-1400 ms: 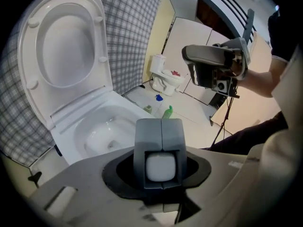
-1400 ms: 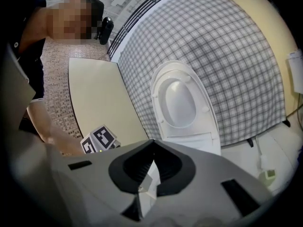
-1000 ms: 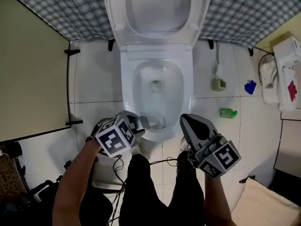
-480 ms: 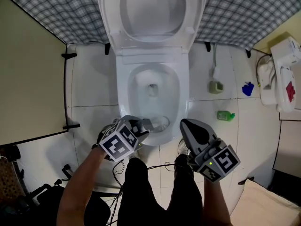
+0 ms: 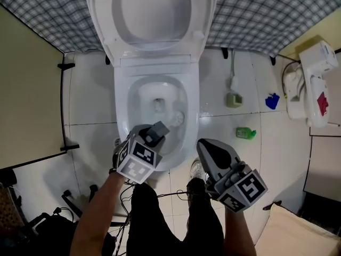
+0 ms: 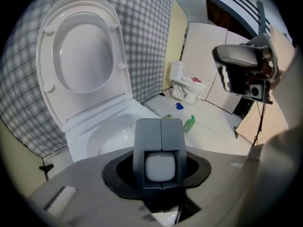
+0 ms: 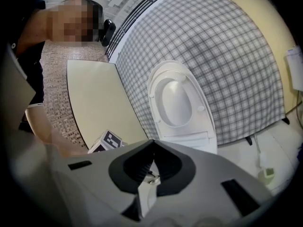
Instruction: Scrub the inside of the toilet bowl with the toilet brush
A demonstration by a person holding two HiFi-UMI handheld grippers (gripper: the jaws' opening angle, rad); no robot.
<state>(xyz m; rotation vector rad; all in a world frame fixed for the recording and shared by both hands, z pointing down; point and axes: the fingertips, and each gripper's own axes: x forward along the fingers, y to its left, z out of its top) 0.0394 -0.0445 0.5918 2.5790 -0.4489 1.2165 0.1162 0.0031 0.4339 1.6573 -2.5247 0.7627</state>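
Clearly, the left gripper point(image 5: 153, 134) was doing the work. Its 2 jaws were pinched onto the white handle of the toilet brush point(image 5: 175, 118). The gripper pointed down over the front rim, most likely so the brush head could reach deep inside the toilet bowl point(image 5: 139, 100). The brush head sat low in the bowl, just right of the drain hole point(image 5: 158, 104) and near the right inner wall. Whether the bristles touched that wall could not be told.

The seat and lid point(image 5: 149, 9) were tipped up against the checked wall point(image 5: 266, 15), which left the whole bowl open for scrubbing. The right gripper point(image 5: 204, 145) had its 2 jaws pressed together with nothing in them. It hung off to the side of the toilet's front, above the floor point(image 5: 90, 95), probably to stay out of the way, since the brush needed only 1 gripper.

The bowl looked hard, smooth and shiny white, with an egg-shaped opening, so a brush should slide over it easily. The handle end looked like smooth plastic, square with soft round corners, and its flat sides likely gave the jaws a firm hold. The floor was glossy white tile with thin dark lines. A small green bottle point(image 5: 245, 133) lay on it, well apart from the toilet.
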